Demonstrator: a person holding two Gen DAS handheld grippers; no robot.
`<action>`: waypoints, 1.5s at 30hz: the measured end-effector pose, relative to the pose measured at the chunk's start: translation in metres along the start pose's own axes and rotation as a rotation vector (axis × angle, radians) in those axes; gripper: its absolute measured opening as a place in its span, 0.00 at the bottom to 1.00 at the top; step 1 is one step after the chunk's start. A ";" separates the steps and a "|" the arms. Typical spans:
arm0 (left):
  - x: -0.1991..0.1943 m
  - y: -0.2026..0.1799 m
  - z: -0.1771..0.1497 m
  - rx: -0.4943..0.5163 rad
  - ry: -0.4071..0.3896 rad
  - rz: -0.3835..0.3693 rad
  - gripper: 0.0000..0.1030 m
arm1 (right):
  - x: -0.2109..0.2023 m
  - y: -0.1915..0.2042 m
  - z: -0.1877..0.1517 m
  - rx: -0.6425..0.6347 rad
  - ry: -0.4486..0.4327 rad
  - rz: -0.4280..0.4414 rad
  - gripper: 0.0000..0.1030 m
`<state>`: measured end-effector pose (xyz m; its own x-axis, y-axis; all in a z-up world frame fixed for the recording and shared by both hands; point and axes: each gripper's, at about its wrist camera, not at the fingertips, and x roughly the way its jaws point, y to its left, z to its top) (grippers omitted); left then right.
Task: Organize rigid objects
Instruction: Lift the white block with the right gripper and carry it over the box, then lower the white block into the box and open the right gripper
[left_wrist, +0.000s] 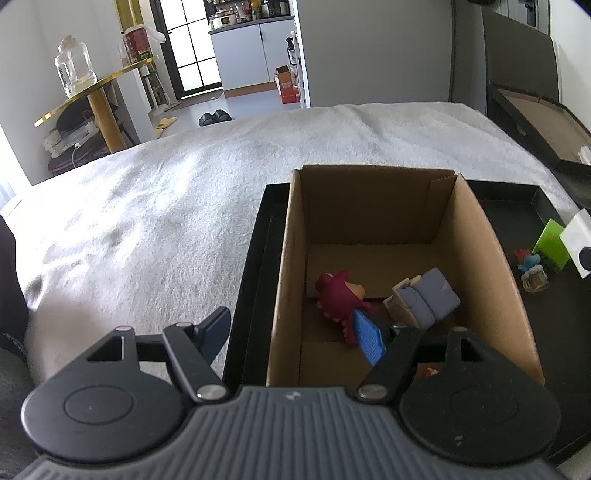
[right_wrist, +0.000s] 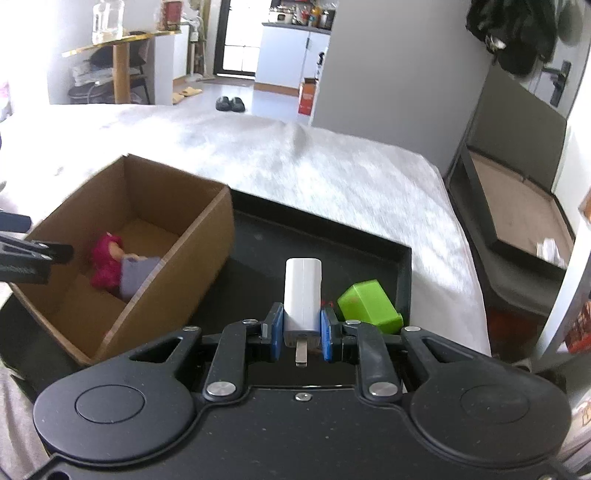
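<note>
An open cardboard box (left_wrist: 373, 221) (right_wrist: 125, 206) stands on a black tray (left_wrist: 251, 258) (right_wrist: 369, 243). In the box lie a magenta toy figure (left_wrist: 336, 299) (right_wrist: 105, 258) and a grey-blue block figure (left_wrist: 428, 299) (right_wrist: 138, 275). My left gripper (left_wrist: 291, 336) is open and straddles the box's near left wall, one blue pad inside and nothing held. Above the tray, my right gripper (right_wrist: 302, 325) is shut on a white charger plug (right_wrist: 303, 291) (left_wrist: 576, 236), prongs toward the camera. A green block (right_wrist: 369, 306) (left_wrist: 552, 243) lies on the tray beside it.
Small figurines (left_wrist: 528, 262) and a tiny bottle (left_wrist: 535, 282) sit on the tray's right part. The tray rests on a white blanket (left_wrist: 166, 206). A black open case (right_wrist: 517, 218) lies to the right. A gold table with a glass jar (left_wrist: 74, 70) stands far left.
</note>
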<state>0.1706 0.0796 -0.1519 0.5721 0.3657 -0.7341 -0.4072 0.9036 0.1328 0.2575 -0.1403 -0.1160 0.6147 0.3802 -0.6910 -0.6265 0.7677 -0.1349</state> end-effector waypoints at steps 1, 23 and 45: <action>0.000 0.000 0.000 -0.003 0.001 -0.003 0.69 | -0.002 0.001 0.002 -0.003 -0.004 0.004 0.20; -0.001 0.011 -0.005 -0.019 -0.008 -0.038 0.69 | -0.022 0.060 0.056 -0.164 -0.108 0.099 0.20; 0.002 0.028 -0.004 -0.098 -0.031 -0.100 0.14 | 0.021 0.120 0.051 -0.396 -0.022 0.173 0.20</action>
<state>0.1574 0.1045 -0.1524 0.6344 0.2832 -0.7193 -0.4142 0.9102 -0.0069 0.2199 -0.0139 -0.1105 0.4922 0.5002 -0.7124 -0.8540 0.4361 -0.2837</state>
